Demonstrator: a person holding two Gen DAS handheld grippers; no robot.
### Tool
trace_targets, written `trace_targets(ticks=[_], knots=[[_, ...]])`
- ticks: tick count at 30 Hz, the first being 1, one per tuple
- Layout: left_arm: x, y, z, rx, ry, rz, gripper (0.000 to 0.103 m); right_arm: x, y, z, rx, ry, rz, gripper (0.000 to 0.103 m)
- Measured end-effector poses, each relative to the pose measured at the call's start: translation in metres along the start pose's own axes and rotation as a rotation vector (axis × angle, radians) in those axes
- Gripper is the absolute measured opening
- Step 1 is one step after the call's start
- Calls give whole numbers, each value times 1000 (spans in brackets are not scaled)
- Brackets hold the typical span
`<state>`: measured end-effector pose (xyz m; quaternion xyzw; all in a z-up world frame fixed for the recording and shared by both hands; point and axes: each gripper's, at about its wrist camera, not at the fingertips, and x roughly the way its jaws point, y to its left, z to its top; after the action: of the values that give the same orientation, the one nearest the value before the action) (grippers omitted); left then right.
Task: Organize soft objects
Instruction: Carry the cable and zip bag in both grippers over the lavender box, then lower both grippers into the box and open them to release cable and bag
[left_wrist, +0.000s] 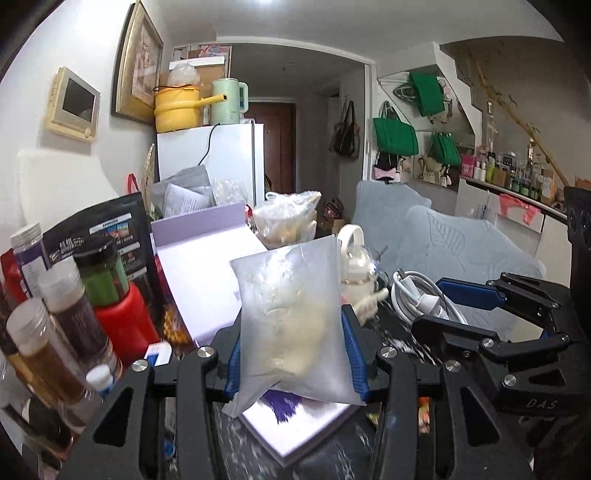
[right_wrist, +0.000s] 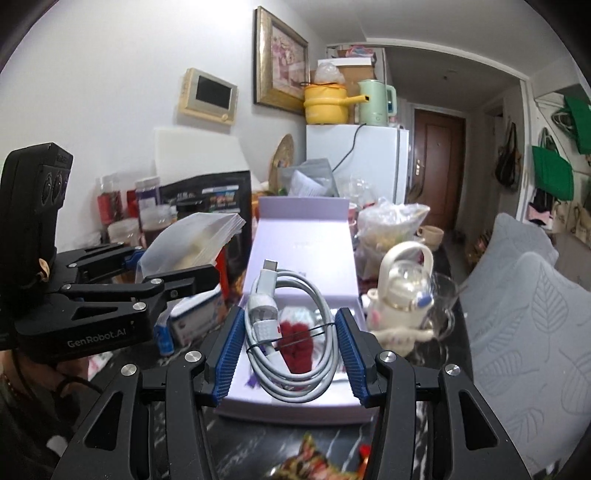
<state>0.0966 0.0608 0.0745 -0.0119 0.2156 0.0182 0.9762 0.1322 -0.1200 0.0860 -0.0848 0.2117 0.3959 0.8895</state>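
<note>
A translucent plastic bag (left_wrist: 291, 302) with a cream soft lump inside stands upright between the blue pads of my left gripper (left_wrist: 291, 354), which is shut on it. The right wrist view shows the same bag (right_wrist: 192, 240) in the left gripper (right_wrist: 173, 264), off to the left. My right gripper (right_wrist: 291, 314) is shut on a coiled white charging cable (right_wrist: 317, 299) bound with a black tie. The left wrist view shows that cable (left_wrist: 413, 284) in the right gripper (left_wrist: 428, 304). Both hang above an open lavender box (right_wrist: 303, 236) that holds a red fluffy thing (right_wrist: 295, 343).
Jars and bottles (left_wrist: 74, 306) and a black pouch (left_wrist: 107, 225) crowd the table's left side. A cream teapot-shaped toy (right_wrist: 402, 280) and a glass cup (right_wrist: 439, 306) sit right of the box. Grey leaf-pattern cushions (right_wrist: 524, 332) lie further right. A filled plastic bag (left_wrist: 288, 218) and a white fridge (left_wrist: 221, 155) stand behind.
</note>
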Motion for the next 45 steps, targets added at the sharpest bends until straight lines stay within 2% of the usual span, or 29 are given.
trace_targets(ticks=[10, 16, 27, 45], knots=[[36, 16, 31, -18, -55, 33, 45, 39, -17, 30, -5, -41, -6, 49], [61, 23, 38, -30, -46, 69, 45, 66, -28, 37, -2, -40, -2, 49], [116, 36, 15, -37, 77, 113, 45, 115, -45, 34, 5, -13, 22, 50], [181, 40, -22, -11, 266, 167, 45, 172, -53, 1, 26, 185, 31, 50]])
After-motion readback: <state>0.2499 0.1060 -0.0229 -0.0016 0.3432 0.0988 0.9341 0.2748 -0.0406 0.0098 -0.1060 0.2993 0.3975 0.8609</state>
